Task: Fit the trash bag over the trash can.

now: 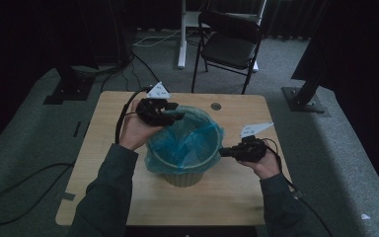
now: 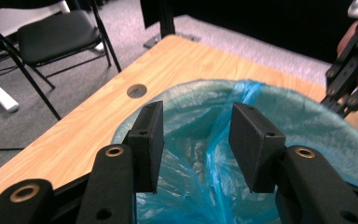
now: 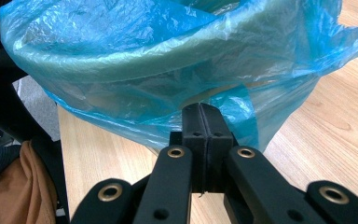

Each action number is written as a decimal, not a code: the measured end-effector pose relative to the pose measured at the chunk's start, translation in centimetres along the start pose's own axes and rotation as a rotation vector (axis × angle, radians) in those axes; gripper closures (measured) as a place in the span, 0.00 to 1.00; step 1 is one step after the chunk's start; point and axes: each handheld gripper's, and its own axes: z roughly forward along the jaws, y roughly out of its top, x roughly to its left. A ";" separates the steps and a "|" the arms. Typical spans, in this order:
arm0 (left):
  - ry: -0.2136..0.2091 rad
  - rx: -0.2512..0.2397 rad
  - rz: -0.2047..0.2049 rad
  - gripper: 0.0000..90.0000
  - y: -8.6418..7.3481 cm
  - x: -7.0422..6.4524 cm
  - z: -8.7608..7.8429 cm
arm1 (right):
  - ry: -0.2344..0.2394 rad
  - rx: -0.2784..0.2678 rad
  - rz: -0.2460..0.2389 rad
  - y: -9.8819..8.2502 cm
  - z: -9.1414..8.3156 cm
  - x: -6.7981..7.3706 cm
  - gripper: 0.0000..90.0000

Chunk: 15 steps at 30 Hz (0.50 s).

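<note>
A beige bin (image 1: 182,177) stands mid-table, lined with a blue plastic bag (image 1: 187,140) whose edge is folded over the rim. My left gripper (image 1: 175,114) hovers over the bin's far-left rim. Its jaws stand open in the left gripper view (image 2: 196,140), with the bag's mouth (image 2: 214,163) below and nothing pressed between the pads. My right gripper (image 1: 223,152) is at the bin's right rim. In the right gripper view its jaws (image 3: 200,109) are pressed together, and a fold of the blue bag (image 3: 233,105) runs to their tips.
The wooden table (image 1: 227,192) has a round cable hole (image 1: 215,106) behind the bin. A black folding chair (image 1: 229,44) stands beyond the far edge, and cables lie on the carpet at the left. The person's forearms come in from below.
</note>
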 end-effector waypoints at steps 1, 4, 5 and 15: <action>0.007 0.001 -0.001 0.61 -0.1 0.1 -0.1 | 0.000 0.000 0.000 0.0 0.0 0.0 1.00; 0.021 -0.004 -0.012 0.61 -0.5 0.5 -0.6 | -0.001 -0.002 0.003 0.0 0.0 0.0 1.00; 0.035 -0.006 -0.015 0.61 -0.8 0.7 -0.9 | -0.001 -0.002 0.004 0.0 -0.1 0.0 1.00; 0.076 -0.047 -0.047 0.60 -2.9 1.3 -2.9 | -0.003 -0.003 0.002 -0.1 -0.2 -0.1 1.00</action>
